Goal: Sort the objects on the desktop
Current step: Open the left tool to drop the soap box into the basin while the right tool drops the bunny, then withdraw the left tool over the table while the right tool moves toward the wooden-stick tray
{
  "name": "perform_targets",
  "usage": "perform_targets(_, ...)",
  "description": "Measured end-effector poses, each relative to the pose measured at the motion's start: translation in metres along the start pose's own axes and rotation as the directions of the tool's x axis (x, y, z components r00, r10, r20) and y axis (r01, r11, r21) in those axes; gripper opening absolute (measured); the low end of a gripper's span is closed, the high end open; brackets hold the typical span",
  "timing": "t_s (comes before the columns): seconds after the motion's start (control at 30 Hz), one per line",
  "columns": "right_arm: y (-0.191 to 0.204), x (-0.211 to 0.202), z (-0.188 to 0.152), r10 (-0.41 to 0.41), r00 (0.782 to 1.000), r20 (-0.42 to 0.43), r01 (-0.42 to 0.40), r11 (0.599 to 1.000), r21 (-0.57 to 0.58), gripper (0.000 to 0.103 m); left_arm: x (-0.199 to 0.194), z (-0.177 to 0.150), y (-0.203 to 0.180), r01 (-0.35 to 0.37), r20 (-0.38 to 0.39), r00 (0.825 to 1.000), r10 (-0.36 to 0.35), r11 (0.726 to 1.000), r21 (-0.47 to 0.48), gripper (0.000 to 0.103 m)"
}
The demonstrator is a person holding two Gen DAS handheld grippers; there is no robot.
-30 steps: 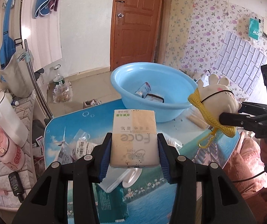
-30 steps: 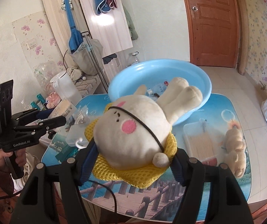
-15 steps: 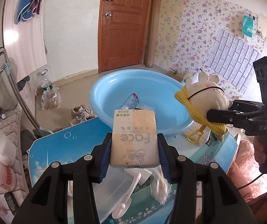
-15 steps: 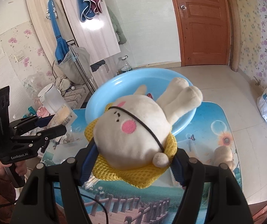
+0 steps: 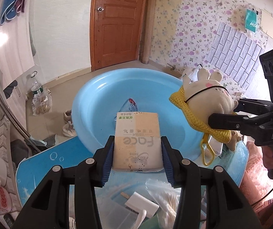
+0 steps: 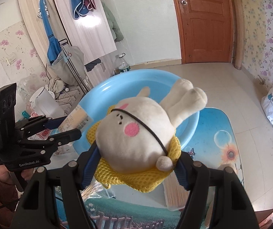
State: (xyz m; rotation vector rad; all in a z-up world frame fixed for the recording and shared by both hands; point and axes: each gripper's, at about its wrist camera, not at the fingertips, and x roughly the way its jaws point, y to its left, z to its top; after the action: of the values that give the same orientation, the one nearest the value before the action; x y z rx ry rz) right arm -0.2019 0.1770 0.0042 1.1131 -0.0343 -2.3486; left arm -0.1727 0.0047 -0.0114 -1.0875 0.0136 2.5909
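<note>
My left gripper [image 5: 136, 158] is shut on a cream and white tissue pack [image 5: 136, 141] printed "Face", held over the near rim of a light blue basin [image 5: 102, 103]. The right gripper [image 6: 136, 162] is shut on a white plush rabbit [image 6: 136, 131] in a yellow mesh pouch [image 6: 146, 179], above the basin [image 6: 136, 80]. In the left wrist view the rabbit [image 5: 209, 99] hangs at the basin's right rim, held by the right gripper [image 5: 224, 118]. From the right wrist view the left gripper [image 6: 69, 127] and its tissue pack [image 6: 77, 120] sit at the basin's left side. A small bottle [image 5: 129, 105] lies in the basin.
The basin stands on a blue picture-printed table [image 6: 220, 126]. Plastic bags and a clear box [image 5: 147, 204] lie near the front edge. A second plush toy [image 6: 226, 168] and a box of sticks [image 6: 176, 192] lie at the right. A white kettle [image 6: 44, 103] and clothes rack [image 6: 73, 70] stand left.
Both grippers have moved toward the basin with their loads still held. The tissue pack now hangs over the basin's near rim, and the rabbit sits over the basin.
</note>
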Motion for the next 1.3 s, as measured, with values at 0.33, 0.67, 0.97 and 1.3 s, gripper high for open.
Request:
perform_targets(0.33,0.004,0.009,0.003,-0.007,1.000,-0.016,0.007,1.000,0.004,0.069,-0.001,0.002,0.000,-0.001,0.017,1.000,0.000,1.000,0.022,0.066)
perform_targets(0.67,0.007,0.013,0.004,-0.024,1.000,-0.015,0.024,1.000,0.016,0.070,-0.016,-0.005,0.006,-0.015,0.035,0.999,0.015,1.000,0.000,0.074)
perform_targets(0.97,0.019,0.020,0.004,-0.056,0.998,-0.018,0.056,0.998,0.003,0.077,-0.033,-0.019,0.014,-0.060,0.048,0.997,0.061,0.998,-0.025,0.089)
perform_targets(1.3,0.036,0.010,-0.003,-0.112,0.994,-0.011,0.111,0.994,-0.019,0.088,-0.051,-0.040,0.022,-0.070,0.056,0.996,0.073,0.996,-0.064,0.092)
